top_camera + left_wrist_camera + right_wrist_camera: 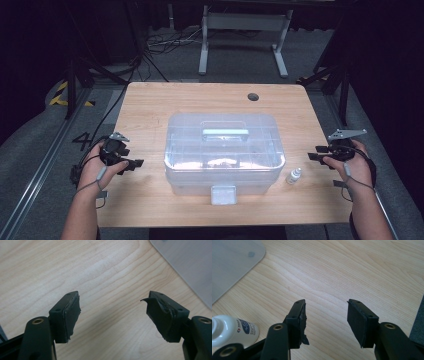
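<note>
A clear plastic storage box (222,152) with a lid, a top handle and a front latch stands in the middle of the wooden table (150,105). A small white bottle (294,175) stands just right of the box; it lies at the lower left of the right gripper view as the white bottle (233,331). My left gripper (134,164) hovers left of the box, open, with bare wood between its jaws. My right gripper (315,153) hovers right of the box and bottle, open and empty. A corner of the box (190,267) edges the left gripper view, and the box (232,262) the right gripper view.
A round cable hole (253,96) sits near the table's far edge. Beyond the table are the legs of a metal frame (240,30) and cables on the floor. The table's right edge (418,325) is close beside my right gripper.
</note>
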Available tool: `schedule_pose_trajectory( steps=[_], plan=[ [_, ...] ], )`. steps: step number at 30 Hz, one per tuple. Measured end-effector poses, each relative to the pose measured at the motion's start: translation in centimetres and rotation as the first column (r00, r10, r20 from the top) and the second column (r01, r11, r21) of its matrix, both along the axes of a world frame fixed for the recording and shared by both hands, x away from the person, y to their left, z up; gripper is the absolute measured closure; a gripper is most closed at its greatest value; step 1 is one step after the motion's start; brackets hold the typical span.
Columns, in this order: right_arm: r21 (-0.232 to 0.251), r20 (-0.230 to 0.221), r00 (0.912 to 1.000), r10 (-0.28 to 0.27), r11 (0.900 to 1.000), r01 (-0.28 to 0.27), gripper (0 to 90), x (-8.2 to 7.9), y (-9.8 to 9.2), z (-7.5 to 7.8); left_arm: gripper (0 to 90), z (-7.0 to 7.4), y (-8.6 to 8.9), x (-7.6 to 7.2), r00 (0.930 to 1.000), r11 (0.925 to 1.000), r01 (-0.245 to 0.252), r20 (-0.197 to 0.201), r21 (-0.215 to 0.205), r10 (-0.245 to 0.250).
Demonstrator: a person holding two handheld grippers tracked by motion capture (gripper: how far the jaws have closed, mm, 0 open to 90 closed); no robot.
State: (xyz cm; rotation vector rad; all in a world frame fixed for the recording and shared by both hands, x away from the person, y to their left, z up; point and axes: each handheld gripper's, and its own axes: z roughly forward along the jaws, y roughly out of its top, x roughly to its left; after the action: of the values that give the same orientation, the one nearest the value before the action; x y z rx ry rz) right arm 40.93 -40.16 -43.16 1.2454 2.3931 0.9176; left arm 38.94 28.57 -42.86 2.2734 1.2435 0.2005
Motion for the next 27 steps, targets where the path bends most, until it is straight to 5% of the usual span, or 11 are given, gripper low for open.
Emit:
schedule_pose_trajectory(
  steps=[7,13,23,27],
  plan=[
    [0.036,0.024,0.9997,0.006,0.999,-0.006,48.4,-0.2,-0.1,0.4,28.4,-0.2,0.0,0.1,0.9998,0.9997,0.021,0.004,-0.013,-0.021],
    [0.062,0.048,0.9988,0.009,0.998,-0.012,46.6,-0.3,-0.4,1.3,29.7,0.2,0.3,-0.4,0.9999,0.9997,-0.015,-0.004,-0.019,0.015],
    [0.138,0.088,0.9958,0.023,0.99,-0.035,45.9,-0.9,-0.2,4.4,27.5,0.3,0.6,-0.6,0.9996,0.9989,0.008,0.026,-0.047,-0.007],
    [0.074,0.062,0.9968,0.05,0.996,-0.054,45.6,-0.2,0.1,5.7,27.5,0.6,0.6,-0.7,0.9992,0.9988,0.013,0.037,-0.047,-0.011]
  ],
)
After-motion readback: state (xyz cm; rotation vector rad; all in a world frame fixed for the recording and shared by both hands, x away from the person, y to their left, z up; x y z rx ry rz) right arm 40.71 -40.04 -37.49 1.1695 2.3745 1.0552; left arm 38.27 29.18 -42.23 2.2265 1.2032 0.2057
